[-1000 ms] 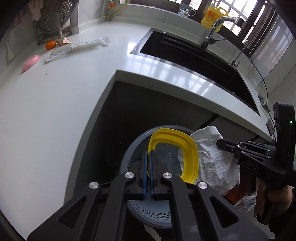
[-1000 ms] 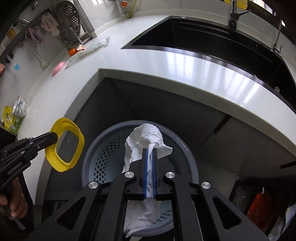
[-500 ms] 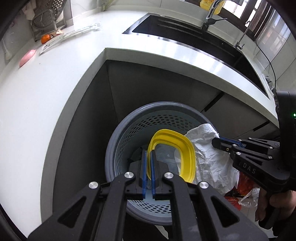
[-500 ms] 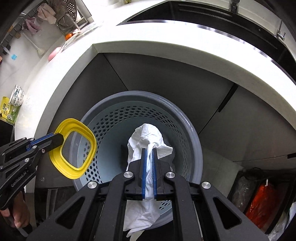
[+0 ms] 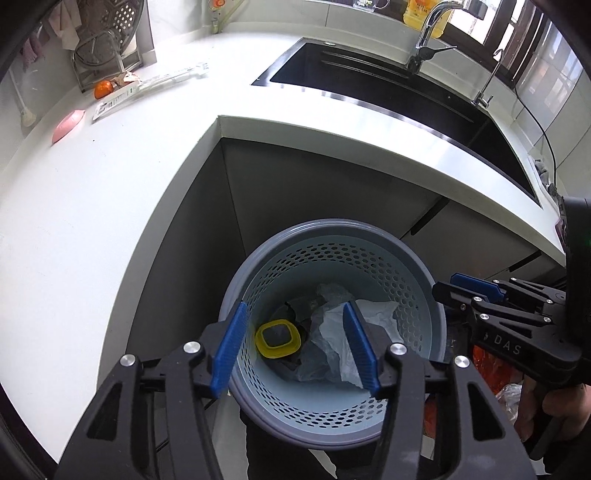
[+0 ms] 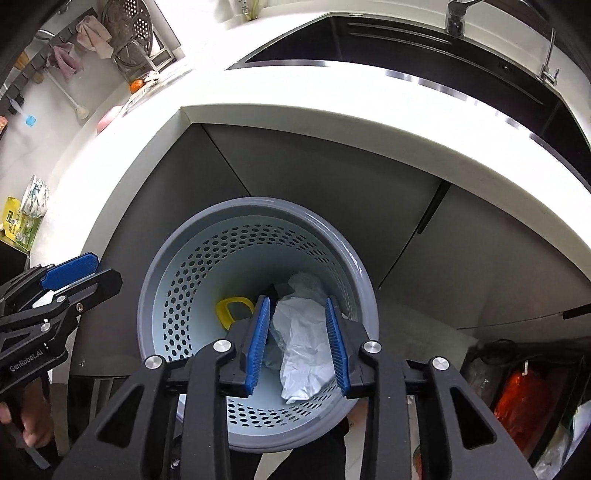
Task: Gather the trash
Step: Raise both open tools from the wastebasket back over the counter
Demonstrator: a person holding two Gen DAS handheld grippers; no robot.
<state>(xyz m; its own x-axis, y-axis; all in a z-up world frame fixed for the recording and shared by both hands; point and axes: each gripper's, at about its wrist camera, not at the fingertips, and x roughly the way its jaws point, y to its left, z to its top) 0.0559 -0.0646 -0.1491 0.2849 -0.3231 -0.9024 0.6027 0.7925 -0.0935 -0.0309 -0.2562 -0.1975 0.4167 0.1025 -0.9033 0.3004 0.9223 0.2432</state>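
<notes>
A grey perforated waste basket (image 5: 413, 266) (image 6: 177, 273) stands on the floor against dark cabinets. At its bottom lie a yellow-rimmed lid (image 5: 277, 339) (image 6: 231, 310) and crumpled white paper (image 5: 332, 332) (image 6: 301, 350). My left gripper (image 5: 293, 349) hovers above the basket with its jaws opening and nothing between the blue pads. My right gripper (image 6: 298, 349) also hangs over the basket, jaws opening, and the paper shows far below between its pads, untouched. Each gripper appears in the other's view, the right gripper (image 5: 461, 286) at the right and the left gripper (image 6: 79, 271) at the left.
A white counter (image 5: 92, 221) (image 6: 332, 107) wraps around above the basket, with a black sink (image 5: 369, 81) and faucet (image 5: 428, 29). An orange (image 5: 102, 89), a pink dish (image 5: 68, 122) and a long wrapper (image 5: 147, 88) lie at the far left. Orange bags (image 6: 517, 402) sit on the floor right.
Both grippers opened. The yellow lid dropped from the left gripper and the white paper from the right into the basket. The left gripper moved further over the basket.
</notes>
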